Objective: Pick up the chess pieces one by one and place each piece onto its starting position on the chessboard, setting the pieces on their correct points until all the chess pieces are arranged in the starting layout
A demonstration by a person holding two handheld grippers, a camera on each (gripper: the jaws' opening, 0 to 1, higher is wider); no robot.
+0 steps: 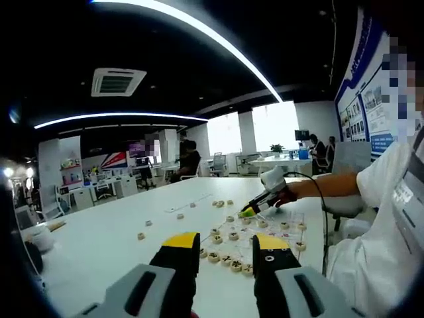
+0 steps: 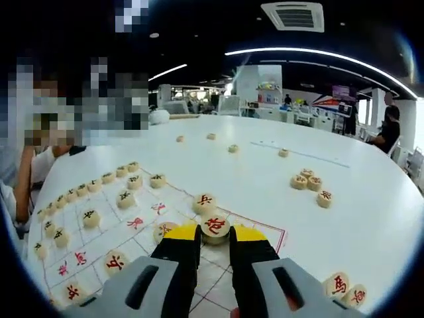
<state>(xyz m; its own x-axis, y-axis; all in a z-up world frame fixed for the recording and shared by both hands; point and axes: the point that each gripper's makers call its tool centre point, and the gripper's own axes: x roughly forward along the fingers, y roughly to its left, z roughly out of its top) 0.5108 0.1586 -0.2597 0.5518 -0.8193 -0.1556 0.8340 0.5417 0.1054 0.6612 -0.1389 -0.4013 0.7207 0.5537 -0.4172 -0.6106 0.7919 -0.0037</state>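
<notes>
Your right hand-held gripper (image 2: pixel 214 240) is grasping a red-marked chess piece (image 2: pixel 215 227) just above the chessboard (image 2: pixel 142 228), near its desk-edge side, ready to set it on its point. Your left hand-held gripper (image 1: pixel 226 254) waits released.

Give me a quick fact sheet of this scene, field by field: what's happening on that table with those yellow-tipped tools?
Setting: large white table in an open office
Board: thin chessboard sheet with red lines, black-marked pieces lined along its far edge
Right gripper: shut on a red-marked chess piece, over the board's near edge
Left gripper: open, holding nothing, hovering short of the board
Loose pieces: cluster of red-marked pieces on the bare table, a few more scattered farther off
Progress: layout unfinished
</notes>
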